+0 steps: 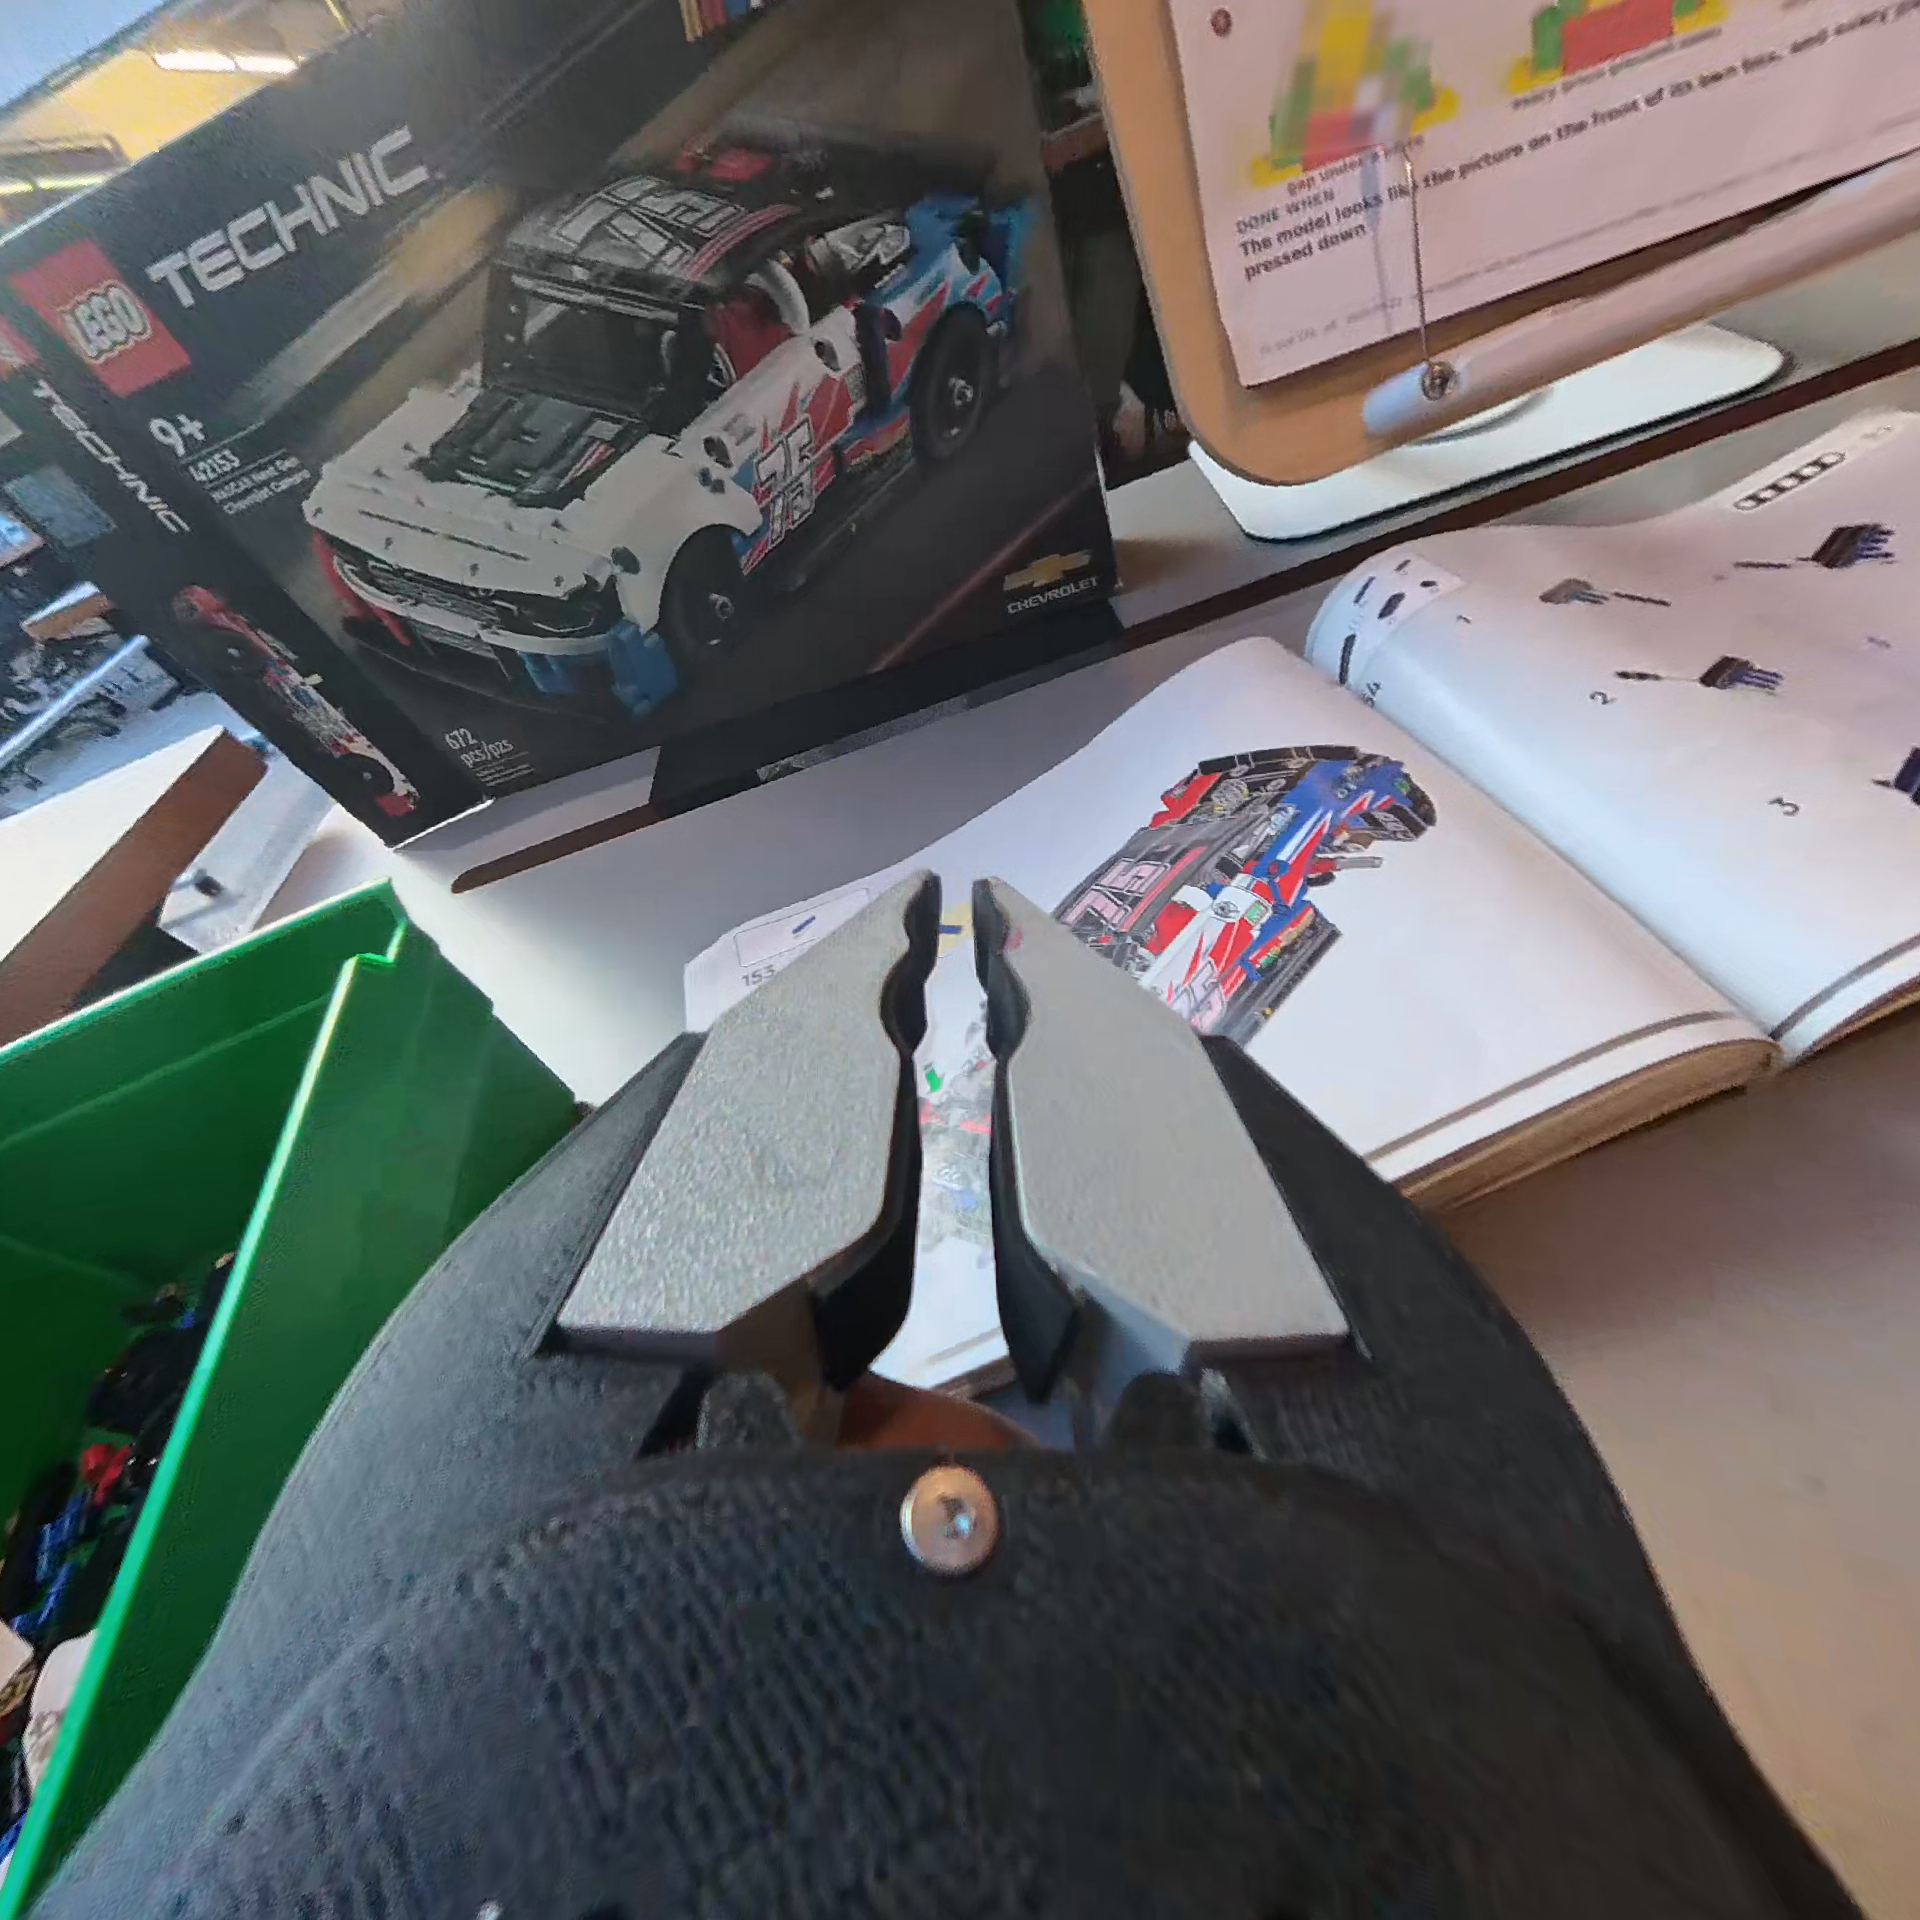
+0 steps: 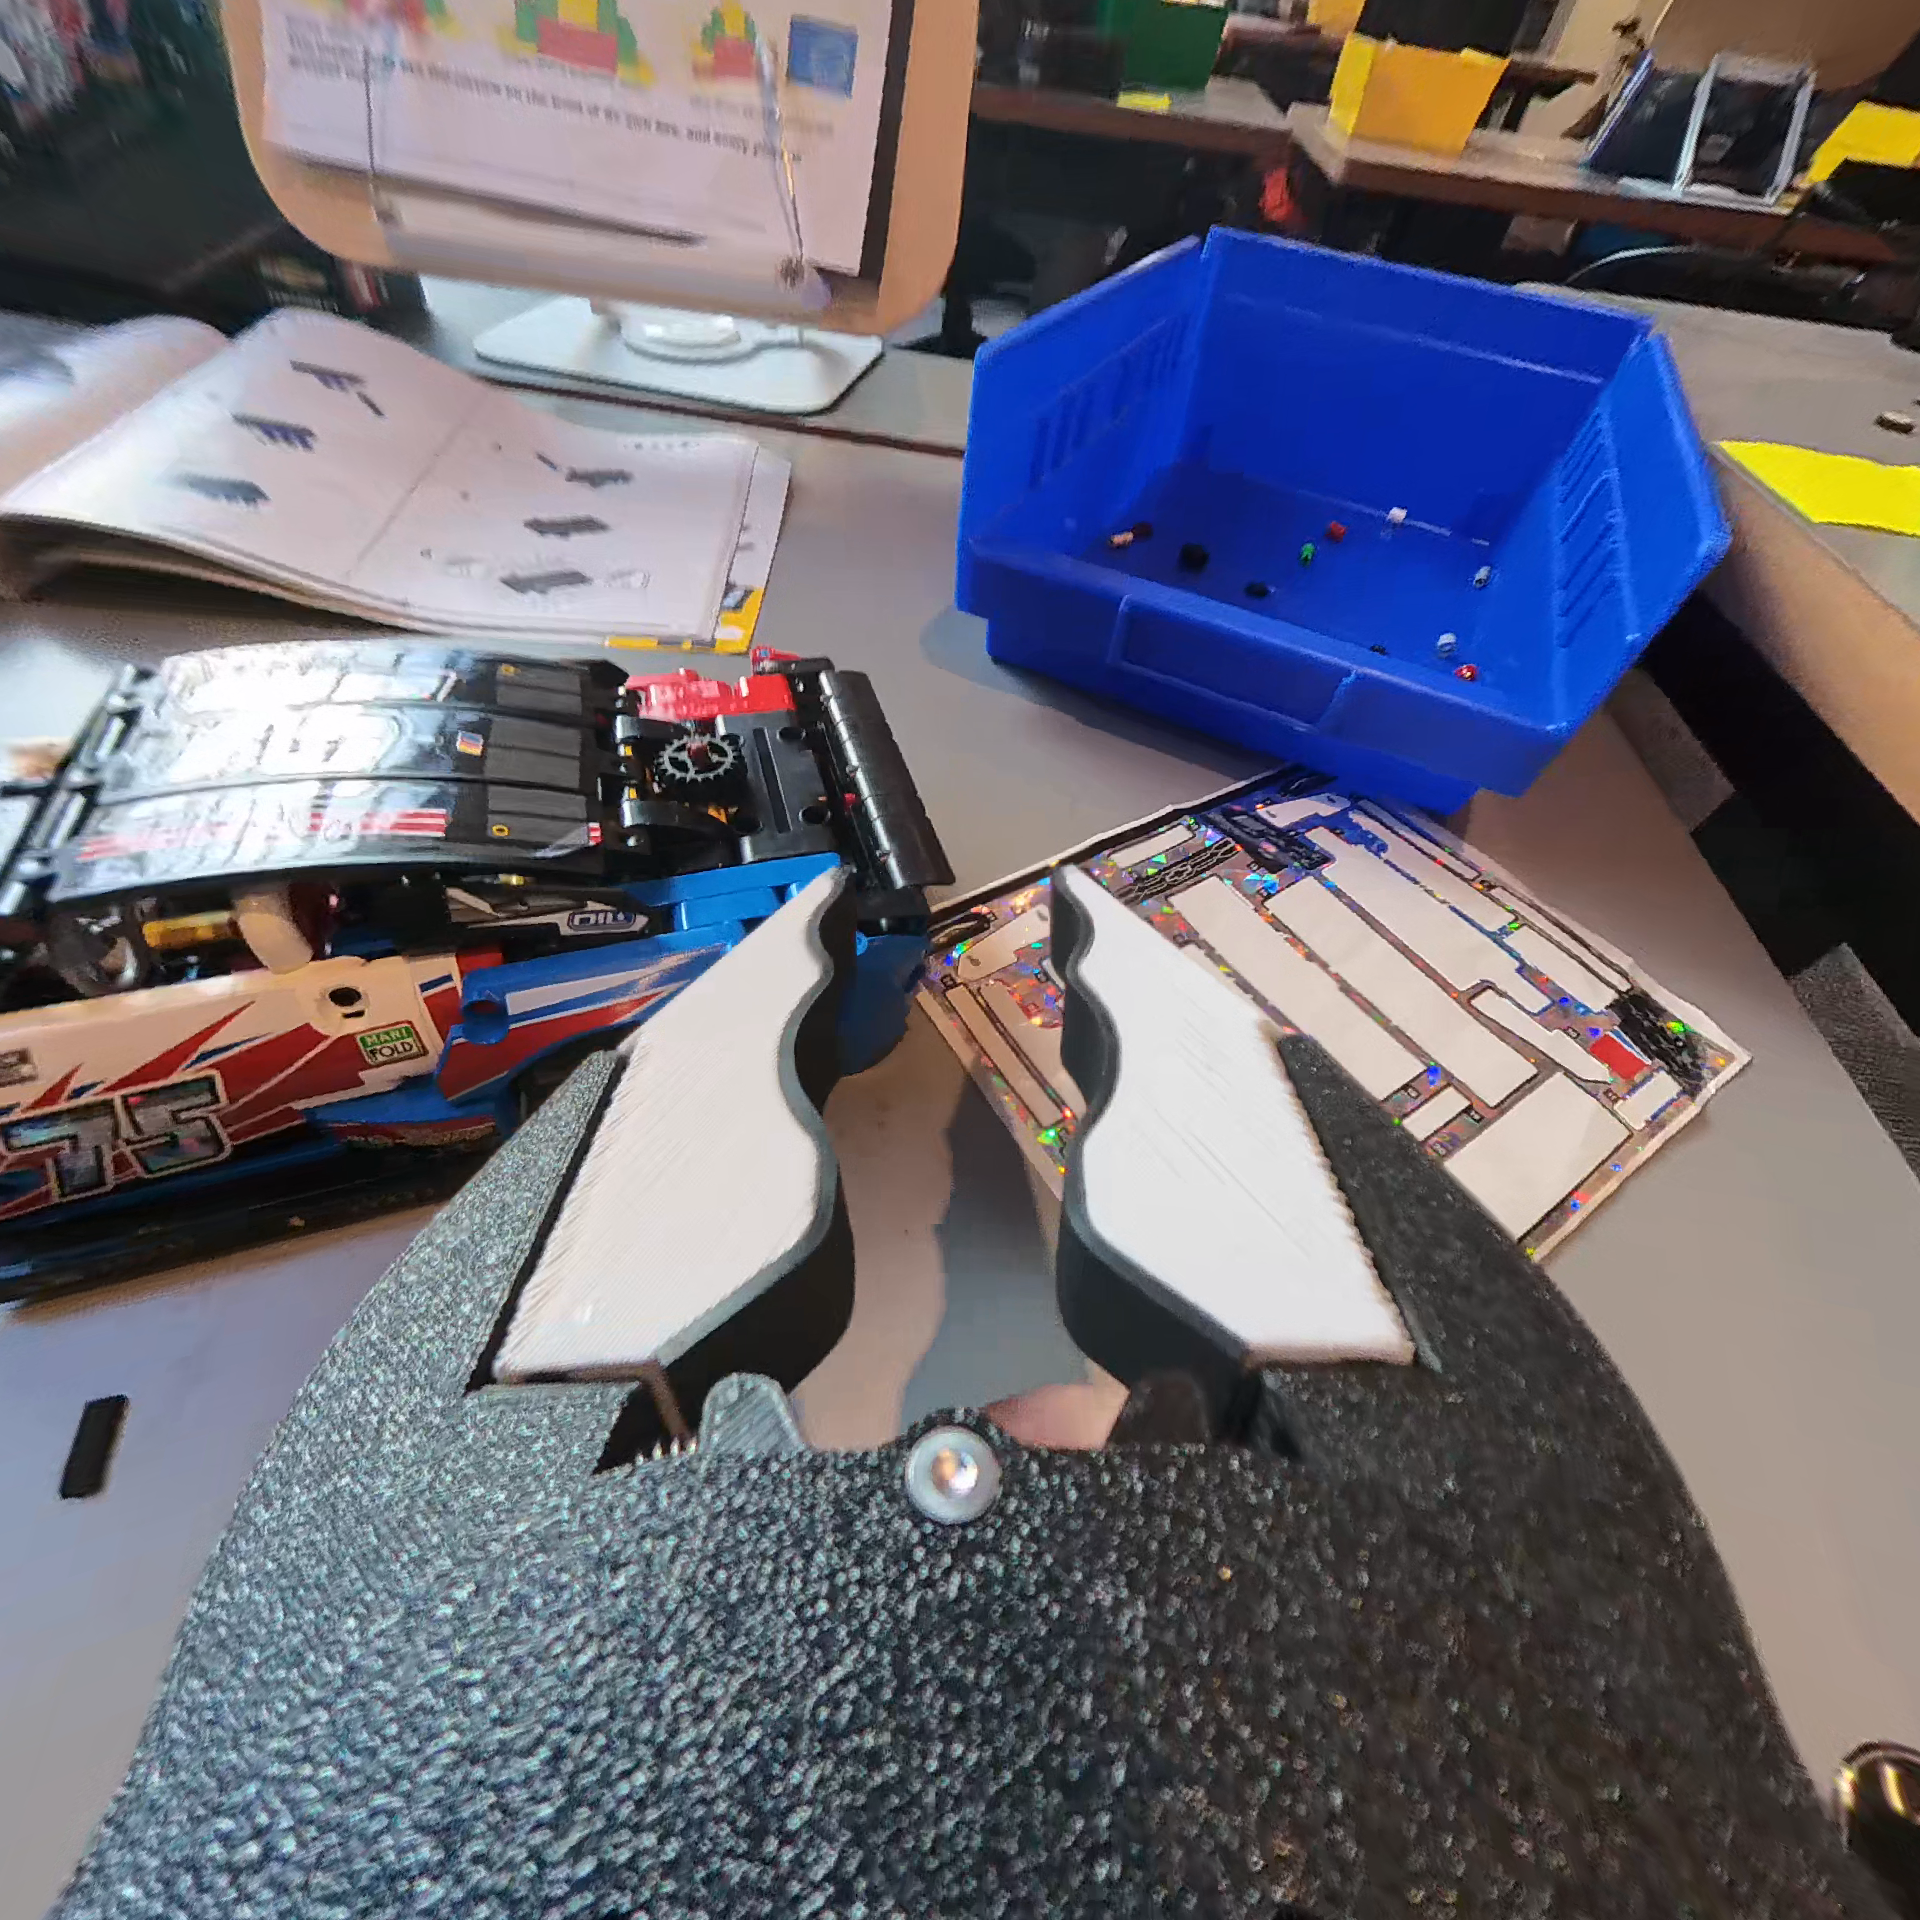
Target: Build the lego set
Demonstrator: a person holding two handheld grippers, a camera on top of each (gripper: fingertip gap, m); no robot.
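The built lego race car (image 2: 395, 904), black roof, white, red and blue sides, lies on the grey table at the left of the right wrist view. My right gripper (image 2: 948, 883) is open and empty, with its left fingertip close by the car's blue rear corner. A shiny, mostly used sticker sheet (image 2: 1351, 997) lies just right of it. My left gripper (image 1: 956, 894) is nearly closed with a thin gap and holds nothing, above the open instruction booklet (image 1: 1403, 914), which also shows in the right wrist view (image 2: 395, 488).
The set's box (image 1: 582, 436) stands behind the booklet. A green bin (image 1: 229, 1143) with loose pieces is at left. A blue bin (image 2: 1340, 509) holds several small pieces. A stand with an instruction sheet (image 1: 1558, 208) is at the back. There is about 55 centimeters between the tips of the two grippers.
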